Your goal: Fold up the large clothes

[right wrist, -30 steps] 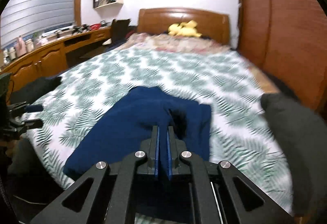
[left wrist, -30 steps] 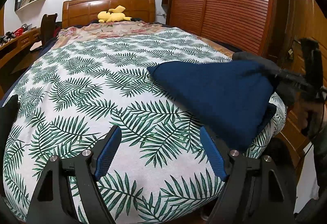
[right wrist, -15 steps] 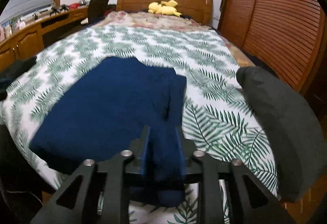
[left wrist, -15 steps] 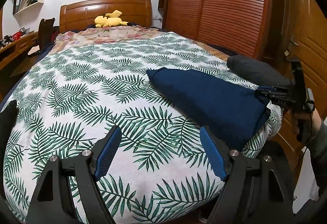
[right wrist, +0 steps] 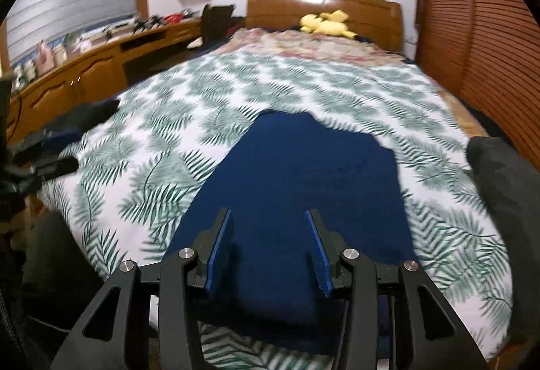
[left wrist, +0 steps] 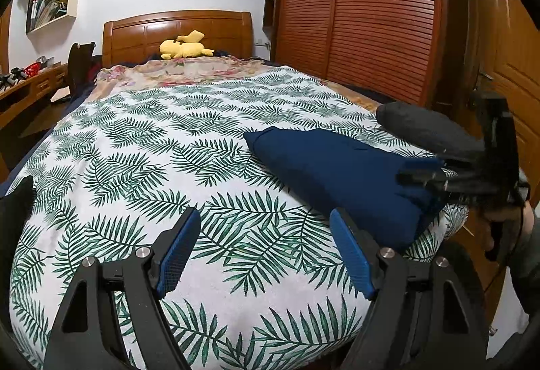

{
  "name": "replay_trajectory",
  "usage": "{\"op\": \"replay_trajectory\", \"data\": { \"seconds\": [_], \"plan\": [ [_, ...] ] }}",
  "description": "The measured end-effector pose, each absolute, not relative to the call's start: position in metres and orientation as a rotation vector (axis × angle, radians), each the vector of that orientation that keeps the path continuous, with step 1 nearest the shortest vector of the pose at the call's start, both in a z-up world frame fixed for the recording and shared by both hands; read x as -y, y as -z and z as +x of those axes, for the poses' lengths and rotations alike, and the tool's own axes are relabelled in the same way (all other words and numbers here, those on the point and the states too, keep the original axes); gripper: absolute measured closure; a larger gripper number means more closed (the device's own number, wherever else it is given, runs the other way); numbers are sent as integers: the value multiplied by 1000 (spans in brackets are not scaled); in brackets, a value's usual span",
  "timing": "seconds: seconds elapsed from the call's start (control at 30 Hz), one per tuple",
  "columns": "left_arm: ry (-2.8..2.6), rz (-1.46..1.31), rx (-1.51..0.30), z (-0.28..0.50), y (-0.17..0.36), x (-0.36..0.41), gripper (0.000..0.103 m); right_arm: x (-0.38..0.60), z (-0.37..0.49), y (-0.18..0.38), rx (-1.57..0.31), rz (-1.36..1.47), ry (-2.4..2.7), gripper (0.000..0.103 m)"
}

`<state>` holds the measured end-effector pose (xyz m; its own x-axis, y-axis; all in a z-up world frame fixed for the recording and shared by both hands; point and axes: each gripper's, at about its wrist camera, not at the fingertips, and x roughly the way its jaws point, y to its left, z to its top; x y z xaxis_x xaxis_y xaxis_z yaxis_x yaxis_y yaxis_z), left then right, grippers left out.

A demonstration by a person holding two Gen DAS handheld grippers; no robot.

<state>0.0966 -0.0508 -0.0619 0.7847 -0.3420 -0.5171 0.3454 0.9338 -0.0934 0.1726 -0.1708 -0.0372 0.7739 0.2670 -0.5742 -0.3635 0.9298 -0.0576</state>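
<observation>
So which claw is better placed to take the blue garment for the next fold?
Right, probably. The right claw hangs open directly over the blue garment, while the left claw is open over bare leaf-print bedspread beside it.

No text, label, brand, number or sign can be read in either view; the items on the wall shelf (left wrist: pixel 50 3) are too small to make out.

Bed (left wrist: pixel 141 167) under a leaf-print cover; navy garment (left wrist: pixel 337 167) lies flat near its foot, grey bundle (left wrist: pixel 422 130) beside it (yellow plush (left wrist: pixel 184 47) at the headboard).
</observation>
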Motion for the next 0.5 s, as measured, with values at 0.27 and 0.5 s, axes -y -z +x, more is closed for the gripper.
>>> {"op": "replay_trajectory", "data": {
  "seconds": [0.27,0.5],
  "plan": [
    [363,2,-571,98,66,50,24,179,197,66,-673,-116,-367,58],
    [379,-10,-588,108,69,55,24,180,193,59,-665,-159,-326,57]
  ]
}}
